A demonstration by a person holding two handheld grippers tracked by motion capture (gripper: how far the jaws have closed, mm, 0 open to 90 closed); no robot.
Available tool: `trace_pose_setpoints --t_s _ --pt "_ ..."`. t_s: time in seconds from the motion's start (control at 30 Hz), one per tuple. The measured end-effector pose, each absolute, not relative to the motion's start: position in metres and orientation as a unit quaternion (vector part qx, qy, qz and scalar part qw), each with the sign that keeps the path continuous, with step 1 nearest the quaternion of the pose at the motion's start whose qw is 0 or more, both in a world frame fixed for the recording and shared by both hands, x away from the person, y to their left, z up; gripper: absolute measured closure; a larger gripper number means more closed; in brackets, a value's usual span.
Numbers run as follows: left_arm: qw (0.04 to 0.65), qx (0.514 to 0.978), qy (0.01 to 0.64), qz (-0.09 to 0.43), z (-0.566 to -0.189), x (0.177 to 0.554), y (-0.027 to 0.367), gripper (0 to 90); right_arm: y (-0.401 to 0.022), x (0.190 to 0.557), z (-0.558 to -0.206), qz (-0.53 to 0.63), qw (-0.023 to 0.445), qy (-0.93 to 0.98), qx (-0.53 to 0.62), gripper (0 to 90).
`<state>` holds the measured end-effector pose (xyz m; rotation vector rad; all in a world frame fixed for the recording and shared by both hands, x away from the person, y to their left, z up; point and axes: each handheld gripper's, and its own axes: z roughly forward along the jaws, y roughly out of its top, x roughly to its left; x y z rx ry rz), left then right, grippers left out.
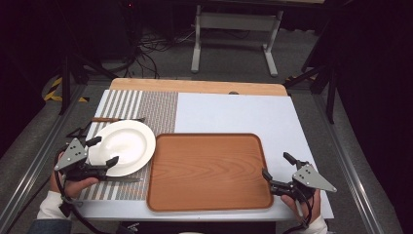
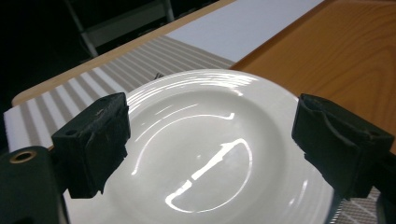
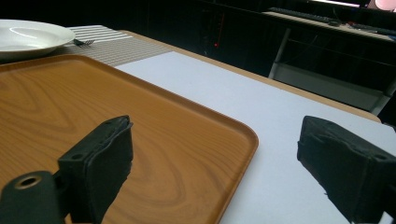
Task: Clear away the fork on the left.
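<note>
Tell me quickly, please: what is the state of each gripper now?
Left gripper: open, jaws spread around the white plate, not closed on it.
Right gripper: open, holding nothing, by the wooden tray.

Bright lit table point(image 1: 234, 114), dark surroundings, glare on plate point(image 2: 205, 158)

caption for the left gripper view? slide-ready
Left gripper, jaws open, poised over a white plate on the striped mat, beside the wooden tray.
</note>
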<state>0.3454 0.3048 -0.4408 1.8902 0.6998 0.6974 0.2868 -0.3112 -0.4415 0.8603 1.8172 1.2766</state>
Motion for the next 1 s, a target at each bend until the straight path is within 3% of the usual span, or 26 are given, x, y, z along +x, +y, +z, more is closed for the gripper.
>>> trace_pose_setpoints --t_s 0.63,1.0 --pt "0.436 0.789 0.327 0.286 -0.424 0.397 0.338 16.0 -0.311 0.292 -0.445 0.490 0.369 0.713 0.339 6.8" --pt "0.388 0.811 0.349 0.264 -0.423 0.456 0.346 18.9 -0.307 0.293 -0.447 0.490 0.353 0.723 0.335 7.6"
